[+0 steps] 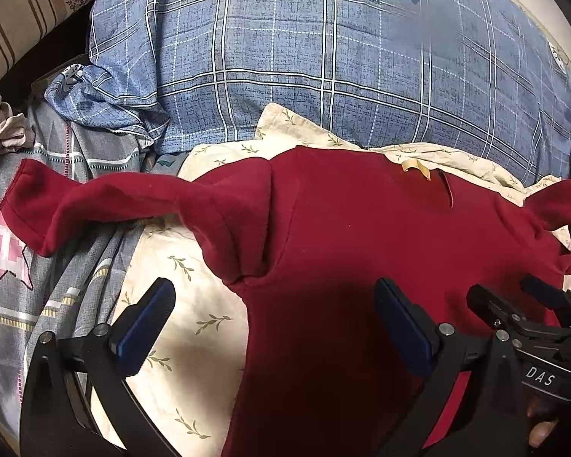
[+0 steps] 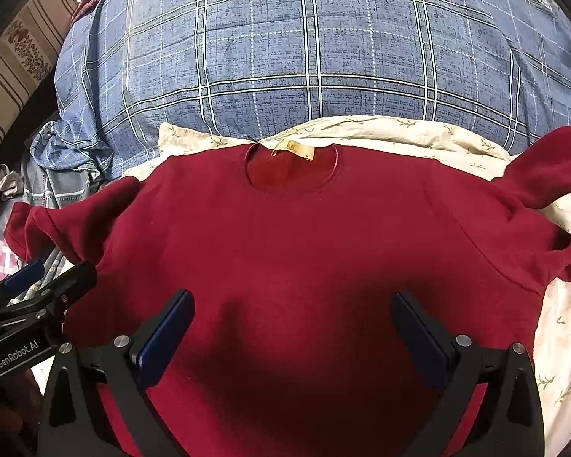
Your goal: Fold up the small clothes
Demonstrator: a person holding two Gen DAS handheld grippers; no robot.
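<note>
I have the dark red fleece sweatshirt (image 2: 293, 228) lying face up and spread flat on the cream leaf-print sheet (image 2: 559, 327), neck hole and yellow neck label (image 2: 293, 149) at the far edge, just in front of the big blue plaid quilt (image 2: 304, 49). I judge it is laid out this way so both side folds can start from a smooth body panel. My left gripper (image 1: 274, 327) hangs over the garment's left edge with its 2 blue-padded fingers (image 1: 144, 323) spread wide and nothing between them; one finger is over the sheet, the other over the red cloth. My right gripper (image 2: 293, 339) hovers over the lower middle of the body, its jaws equally far apart and empty. The left sleeve (image 1: 95, 205) trails out across the grey patterned bedding (image 1: 26, 304), twisted and bunched near the shoulder, and the right sleeve (image 2: 544, 190) is rumpled and curled up at its cuff. I would straighten those 2 sleeves first, since folding over a twisted sleeve would likely leave a lump.
</note>
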